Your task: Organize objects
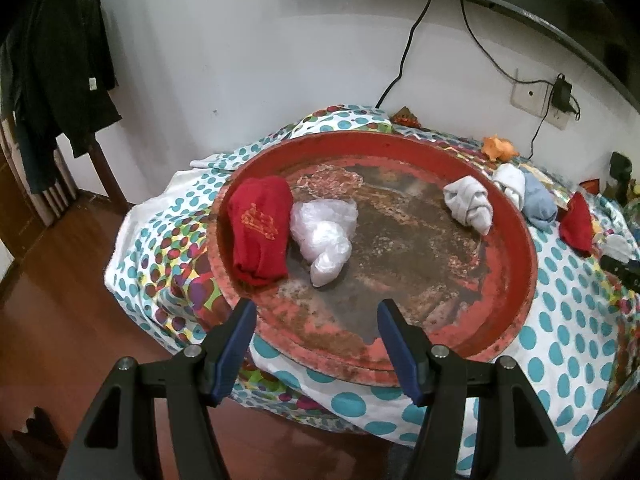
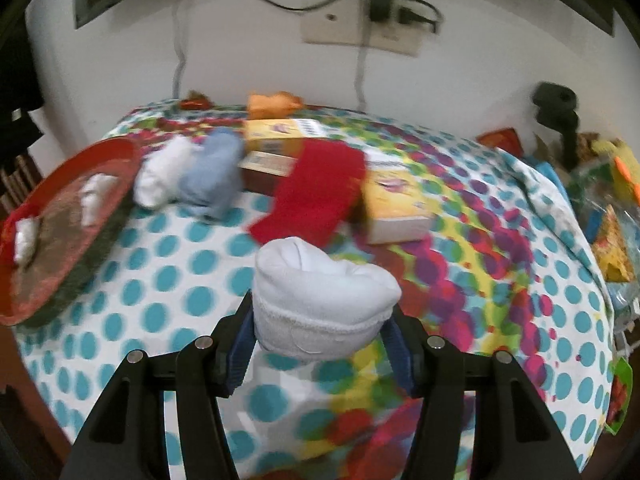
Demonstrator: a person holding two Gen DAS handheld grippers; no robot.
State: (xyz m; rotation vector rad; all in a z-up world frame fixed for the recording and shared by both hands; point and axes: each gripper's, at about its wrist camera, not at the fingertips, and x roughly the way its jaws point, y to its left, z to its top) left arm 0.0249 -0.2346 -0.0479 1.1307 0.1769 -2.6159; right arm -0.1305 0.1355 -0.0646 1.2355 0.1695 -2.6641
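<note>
Socks and small bundles lie scattered over a table under a polka-dot tablecloth (image 2: 168, 276), some of them in a round red tray (image 1: 516, 280) with a worn, rusty bottom. The left gripper (image 1: 316, 312) hangs above the tray's near rim with its blue-padded jaws spread wide and nothing between them. Inside the tray, a folded red sock with gold print (image 1: 260, 228) lies at the left, touching a crumpled clear plastic bag (image 1: 324, 236) just to its right. A rolled grey-white sock (image 1: 468, 204) sits at the far right of the tray, against the rim.

Outside the tray, just beyond that rim, a white rolled sock (image 1: 510, 182) and a light blue rolled sock (image 1: 538, 202) rest side by side on the cloth, touching each other. Further right lies a second red sock (image 1: 576, 226).

The right gripper (image 2: 320, 336) is clamped around a rolled white sock (image 2: 320, 296), its pads pressing both sides of the cuffed end; the roll stands up between the fingers, above the cloth, near the table's front middle. Beyond it, in the blurred right wrist view, the flat red sock (image 2: 316, 192) lies partly over a yellow box (image 2: 396, 204), with another yellow box (image 2: 280, 132) behind it and an orange object (image 2: 272, 102) near the wall. A wall socket (image 2: 360, 32) with plugged cables is mounted above the table.
</note>
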